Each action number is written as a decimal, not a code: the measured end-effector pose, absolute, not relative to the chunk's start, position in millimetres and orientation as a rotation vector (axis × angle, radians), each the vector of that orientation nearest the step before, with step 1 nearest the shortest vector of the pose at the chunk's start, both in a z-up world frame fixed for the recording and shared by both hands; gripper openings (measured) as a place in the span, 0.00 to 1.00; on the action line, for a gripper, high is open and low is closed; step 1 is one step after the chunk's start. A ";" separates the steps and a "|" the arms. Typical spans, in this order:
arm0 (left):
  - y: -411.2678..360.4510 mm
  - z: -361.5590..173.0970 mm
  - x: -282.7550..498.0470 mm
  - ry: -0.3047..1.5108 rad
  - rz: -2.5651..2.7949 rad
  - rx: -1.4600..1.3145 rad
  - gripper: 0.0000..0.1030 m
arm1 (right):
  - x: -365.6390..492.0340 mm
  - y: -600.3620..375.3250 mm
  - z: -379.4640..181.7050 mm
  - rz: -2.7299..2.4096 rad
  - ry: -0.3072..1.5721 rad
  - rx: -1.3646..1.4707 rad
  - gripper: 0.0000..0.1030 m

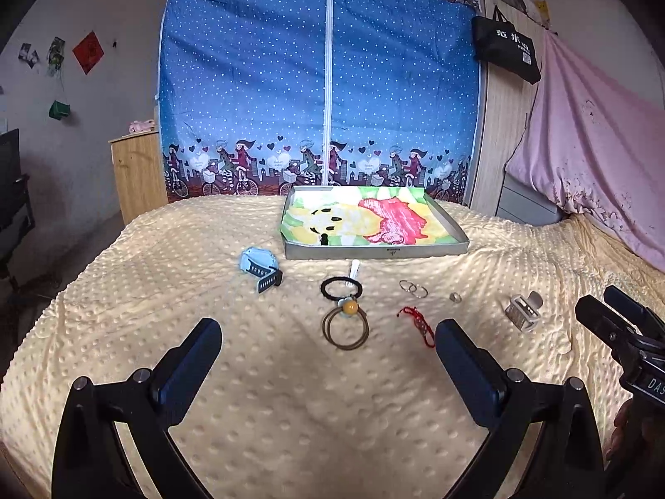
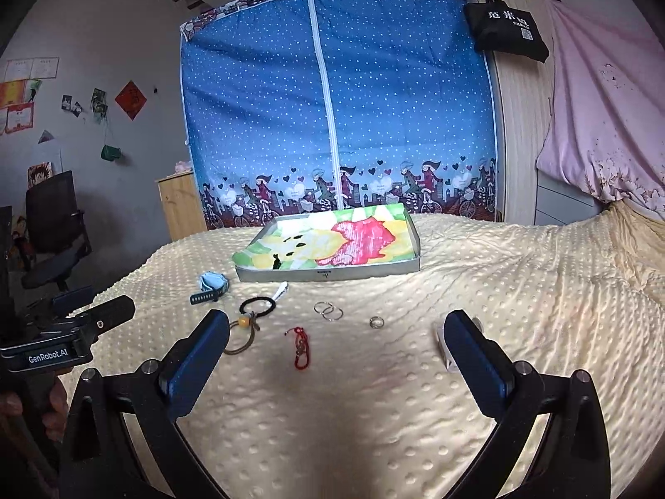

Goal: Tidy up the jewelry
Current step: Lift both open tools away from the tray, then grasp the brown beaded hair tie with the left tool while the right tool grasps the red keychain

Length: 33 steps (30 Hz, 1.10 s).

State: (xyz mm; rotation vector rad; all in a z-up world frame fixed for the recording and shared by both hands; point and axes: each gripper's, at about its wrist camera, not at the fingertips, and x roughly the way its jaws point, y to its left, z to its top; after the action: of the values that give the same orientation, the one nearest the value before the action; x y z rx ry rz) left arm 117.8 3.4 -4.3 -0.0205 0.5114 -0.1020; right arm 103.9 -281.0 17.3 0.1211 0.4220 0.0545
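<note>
Red cord [image 2: 300, 347] between open fingers, seemingly.

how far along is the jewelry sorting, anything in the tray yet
Nothing looks done: the tray holds only its colourful liner. Nothing is in hand either; the left gripper and right gripper are both open and empty above the blanket. Everything is left: the watch, hair ties, red cord, hoop rings, small ring and hair claw.
</note>
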 end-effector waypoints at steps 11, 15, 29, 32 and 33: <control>2.8 -16.1 110.7 0.522 -0.089 -0.007 1.00 | 108.7 -281.6 -3.4 0.036 0.482 0.133 0.99; 3.0 -17.0 112.5 0.524 -0.088 -0.009 1.00 | 109.8 -278.3 -5.0 0.038 0.483 0.128 0.99; 10.2 -11.6 125.7 0.498 -0.079 -0.042 1.00 | 116.9 -269.7 4.0 0.043 0.438 0.129 0.99; 9.4 -9.7 135.7 0.496 -0.078 -0.043 1.00 | 127.3 -266.7 6.5 0.047 0.428 0.131 0.99; 9.3 -8.7 139.9 0.494 -0.076 -0.042 1.00 | 132.0 -265.9 7.4 0.051 0.425 0.131 0.99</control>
State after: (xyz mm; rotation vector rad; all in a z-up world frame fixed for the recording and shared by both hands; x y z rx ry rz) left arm 139.9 9.3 -8.7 -0.0417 0.4940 -0.0765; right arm 132.0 -265.9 7.4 0.1314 0.4250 0.0505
